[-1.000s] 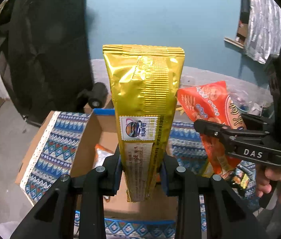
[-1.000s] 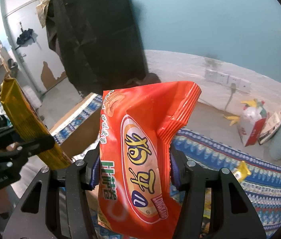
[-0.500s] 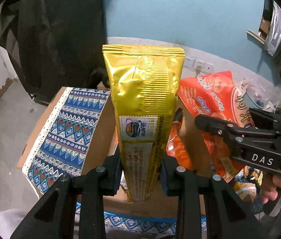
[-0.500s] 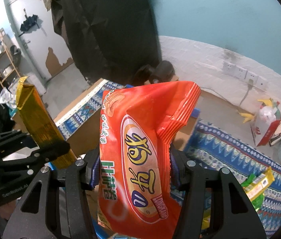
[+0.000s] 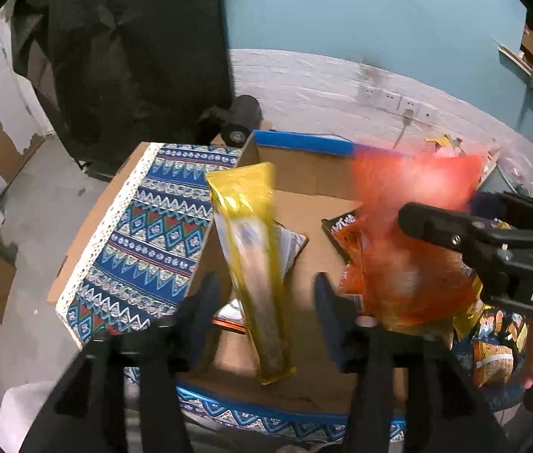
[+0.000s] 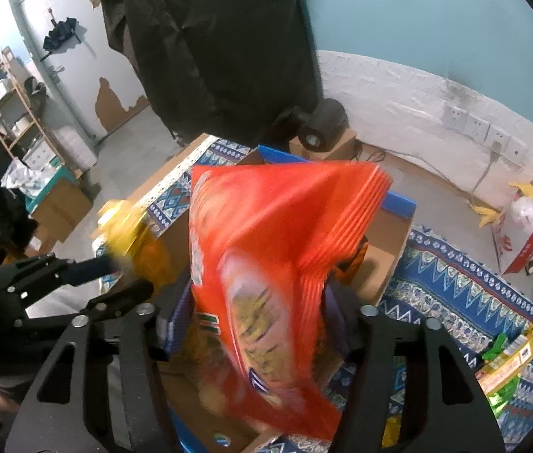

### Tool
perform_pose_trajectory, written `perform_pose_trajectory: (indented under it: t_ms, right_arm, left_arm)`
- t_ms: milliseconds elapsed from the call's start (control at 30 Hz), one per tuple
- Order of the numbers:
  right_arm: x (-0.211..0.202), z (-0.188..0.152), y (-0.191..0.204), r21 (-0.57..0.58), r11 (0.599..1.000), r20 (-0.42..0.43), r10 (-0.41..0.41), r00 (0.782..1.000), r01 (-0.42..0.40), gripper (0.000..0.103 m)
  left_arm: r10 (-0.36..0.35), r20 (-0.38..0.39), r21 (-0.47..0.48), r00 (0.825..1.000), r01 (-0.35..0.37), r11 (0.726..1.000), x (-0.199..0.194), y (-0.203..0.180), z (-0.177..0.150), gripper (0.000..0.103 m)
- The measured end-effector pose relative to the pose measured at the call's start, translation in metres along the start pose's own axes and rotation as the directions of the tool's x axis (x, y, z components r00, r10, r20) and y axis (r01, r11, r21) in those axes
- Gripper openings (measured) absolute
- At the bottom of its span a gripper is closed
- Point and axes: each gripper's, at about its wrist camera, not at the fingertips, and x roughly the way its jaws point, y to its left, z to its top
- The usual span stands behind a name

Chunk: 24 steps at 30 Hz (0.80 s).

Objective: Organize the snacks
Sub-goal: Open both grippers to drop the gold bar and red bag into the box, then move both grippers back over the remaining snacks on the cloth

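My left gripper (image 5: pixel 262 294) is open over the cardboard box (image 5: pixel 304 177). The gold snack pack (image 5: pixel 253 264) is loose between its spread fingers, blurred, dropping into the box. My right gripper (image 6: pixel 258 313) is open too. The orange chip bag (image 6: pixel 277 264) is blurred between its fingers and tilts down into the same box (image 6: pixel 391 256). The right gripper (image 5: pixel 455 234) and orange bag (image 5: pixel 413 226) also show at the right of the left wrist view. The left gripper (image 6: pixel 88 283) and gold pack (image 6: pixel 130 234) show at the left of the right wrist view.
Other snack packs (image 5: pixel 345 226) lie in the box. A patterned blue cloth (image 5: pixel 153 238) covers the box flap and table (image 6: pixel 474 294). Loose snack packs (image 6: pixel 508 366) lie on the cloth at right. A black speaker (image 6: pixel 323 124) stands behind the box.
Both grippers moved over the box and opened. The gold pack and the orange bag, held upright before, are now released and falling into the box.
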Motion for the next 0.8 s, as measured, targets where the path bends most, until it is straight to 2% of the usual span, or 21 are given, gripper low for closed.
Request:
perform_pose_trajectory:
  t_ms: [33,133,233,400,467,633,800]
  right_arm:
    - [0.0,0.0,-0.001,0.006,1.0,-0.001,0.001,1.0,-0.001,0.071]
    - [-0.003,-0.001,-0.003,0.012,1.0,0.003,-0.008,1.0,0.008,0.071]
    - [-0.007,-0.003,-0.006,0.015,1.0,0.004,-0.021,1.0,0.021,0.073]
    - [-0.021,-0.008,-0.012,0.002,0.998,0.02,-0.062,0.998,0.062,0.078]
    - [-0.026,-0.011,-0.014,-0.003,0.997,0.018,-0.075,0.997,0.075,0.078]
    - [-0.041,-0.019,-0.028,0.007,0.995,0.027,-0.104,0.994,0.104,0.078]
    - [-0.053,-0.029,-0.044,0.024,0.991,0.018,-0.13,0.991,0.13,0.078]
  left_arm:
    - [0.004,0.008,0.001,1.0,-0.004,1.0,-0.002,-0.001,0.0,0.065]
    - [0.008,0.016,0.014,1.0,-0.008,1.0,-0.004,-0.004,0.001,0.066]
    - [0.002,0.013,0.033,1.0,-0.002,0.999,-0.003,-0.008,-0.001,0.072]
    - [-0.006,0.024,0.082,1.0,0.004,0.997,-0.007,-0.022,-0.002,0.073]
    - [-0.012,0.032,0.096,0.999,0.009,0.995,-0.009,-0.028,-0.002,0.077]
    - [-0.055,0.05,0.127,0.997,0.048,0.991,-0.016,-0.045,-0.004,0.08]
    - [-0.104,0.032,0.174,0.994,0.097,0.98,-0.016,-0.069,-0.008,0.08]
